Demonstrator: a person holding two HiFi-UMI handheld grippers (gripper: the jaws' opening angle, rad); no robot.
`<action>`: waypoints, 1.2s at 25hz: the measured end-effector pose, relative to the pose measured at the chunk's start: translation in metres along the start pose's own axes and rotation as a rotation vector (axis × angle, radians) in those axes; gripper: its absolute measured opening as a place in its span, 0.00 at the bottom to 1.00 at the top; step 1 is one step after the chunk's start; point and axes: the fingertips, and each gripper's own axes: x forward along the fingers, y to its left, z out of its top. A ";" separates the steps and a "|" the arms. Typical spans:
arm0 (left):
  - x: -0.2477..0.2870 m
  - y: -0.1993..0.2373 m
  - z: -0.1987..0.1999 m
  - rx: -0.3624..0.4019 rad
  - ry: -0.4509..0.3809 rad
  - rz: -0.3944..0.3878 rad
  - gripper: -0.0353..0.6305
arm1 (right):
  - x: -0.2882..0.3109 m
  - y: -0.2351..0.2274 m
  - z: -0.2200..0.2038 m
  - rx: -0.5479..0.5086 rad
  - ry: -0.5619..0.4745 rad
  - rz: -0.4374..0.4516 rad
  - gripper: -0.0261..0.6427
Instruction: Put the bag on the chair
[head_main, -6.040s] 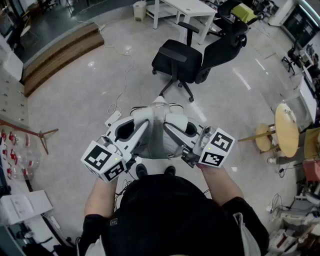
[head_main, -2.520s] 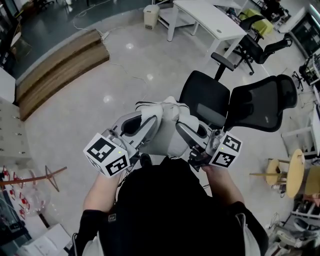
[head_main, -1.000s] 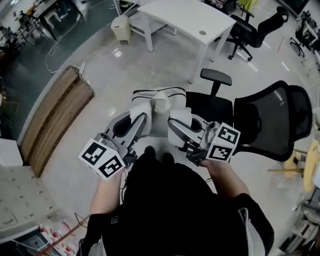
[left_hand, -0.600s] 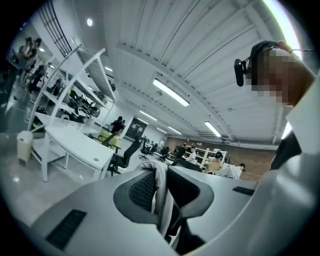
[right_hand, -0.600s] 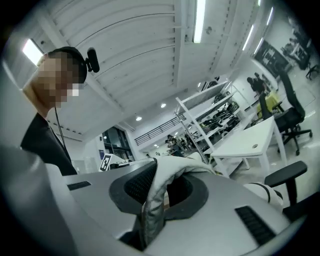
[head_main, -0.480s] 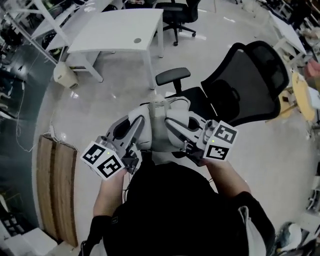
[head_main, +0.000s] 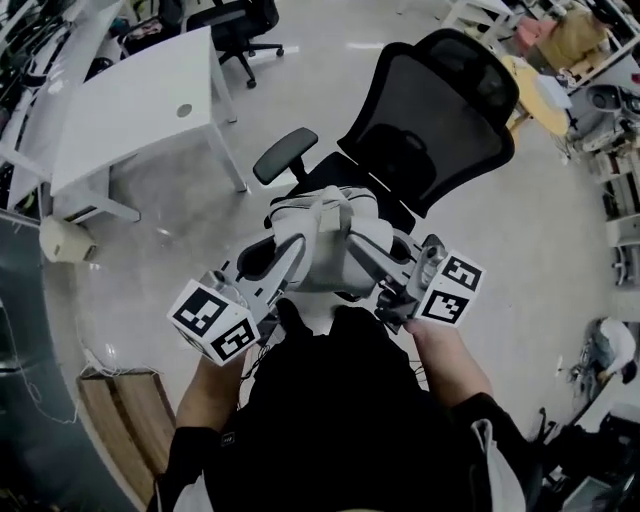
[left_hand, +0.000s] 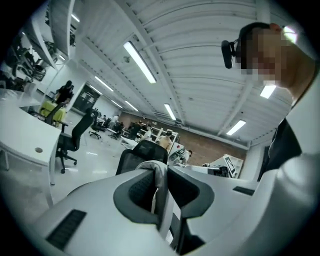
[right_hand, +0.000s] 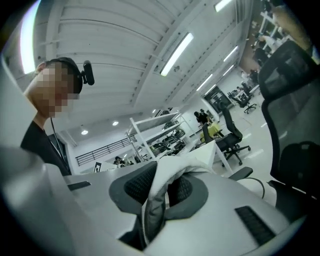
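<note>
A light grey bag (head_main: 322, 240) hangs between my two grippers, just above the front of the seat (head_main: 340, 182) of a black mesh office chair (head_main: 440, 110). My left gripper (head_main: 285, 250) is shut on a grey strap of the bag (left_hand: 161, 186), which runs between its jaws. In the right gripper view, my right gripper (head_main: 362, 248) is shut on a fold of the bag's fabric (right_hand: 159, 192). The chair's backrest (right_hand: 295, 90) rises close at the right of that view. The chair (left_hand: 136, 154) also shows small beyond the left gripper's jaws.
A white desk (head_main: 130, 100) stands to the left of the chair, with another black chair (head_main: 235, 20) behind it. A round wooden table (head_main: 540, 85) is at the far right. A wooden platform (head_main: 120, 430) lies at the lower left. People stand far off in the hall.
The view has swung round the chair. The chair now stands straight ahead and closer, with the bag carried up over the front of its seat. Both grips have stayed the same.
</note>
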 end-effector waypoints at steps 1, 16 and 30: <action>0.005 0.001 0.000 0.017 0.014 -0.020 0.16 | -0.002 -0.004 -0.001 0.024 -0.019 -0.020 0.13; 0.116 0.039 0.021 -0.007 0.087 -0.087 0.16 | -0.025 -0.073 0.031 0.043 -0.075 -0.070 0.14; 0.277 0.043 0.008 -0.043 0.122 -0.192 0.16 | -0.093 -0.205 0.103 0.023 -0.166 -0.233 0.14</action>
